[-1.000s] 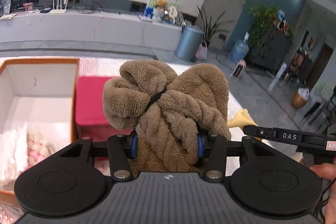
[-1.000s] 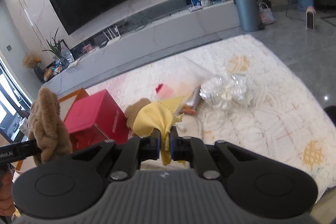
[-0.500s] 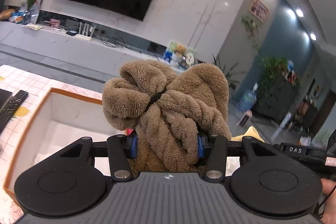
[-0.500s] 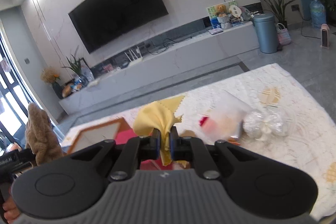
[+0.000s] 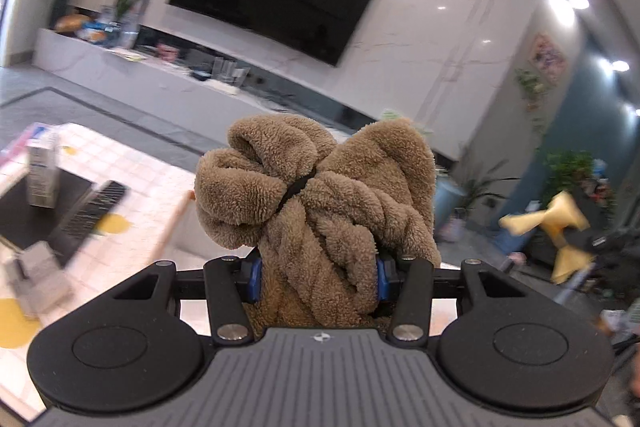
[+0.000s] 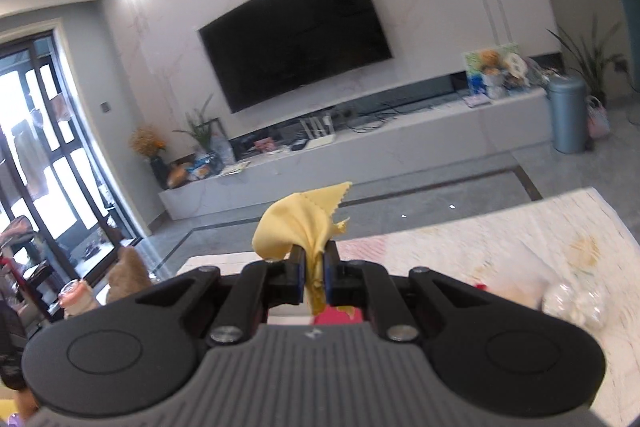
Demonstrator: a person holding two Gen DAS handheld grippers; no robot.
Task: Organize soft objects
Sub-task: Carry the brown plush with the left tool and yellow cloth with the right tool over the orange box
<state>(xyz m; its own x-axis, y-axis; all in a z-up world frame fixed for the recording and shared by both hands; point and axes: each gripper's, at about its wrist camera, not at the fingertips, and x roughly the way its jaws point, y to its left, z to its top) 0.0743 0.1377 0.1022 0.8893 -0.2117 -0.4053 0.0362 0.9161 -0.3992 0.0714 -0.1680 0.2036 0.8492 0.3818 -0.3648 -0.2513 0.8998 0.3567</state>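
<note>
Two tools in view, one soft thing in each. Left tool pinching one brown fleece bundle, blue pads pressed into its lower part on both sides; bundle held up in the air in front of the camera, long axis standing upright out of the jaws, two puffy lobes at the top, one black band tied across the middle. Right tool pressed together on one yellow cloth, thin fabric squeezed between the blue pads; cloth also in the air, pointing up and away from the jaws, zigzag edge at the top, one short end hanging below the pads. Same yellow cloth seen blurred at the right of the left wrist view, well apart from the bundle. Below and left of the bundle, on a tiled surface with yellow dots: one dark remote control, lying flat, and one small carton, upright. In the right wrist view, one pale blanket with one clear plastic bag on it. On the far wall, one black television; beside the long cabinet, one grey-blue bin.
</note>
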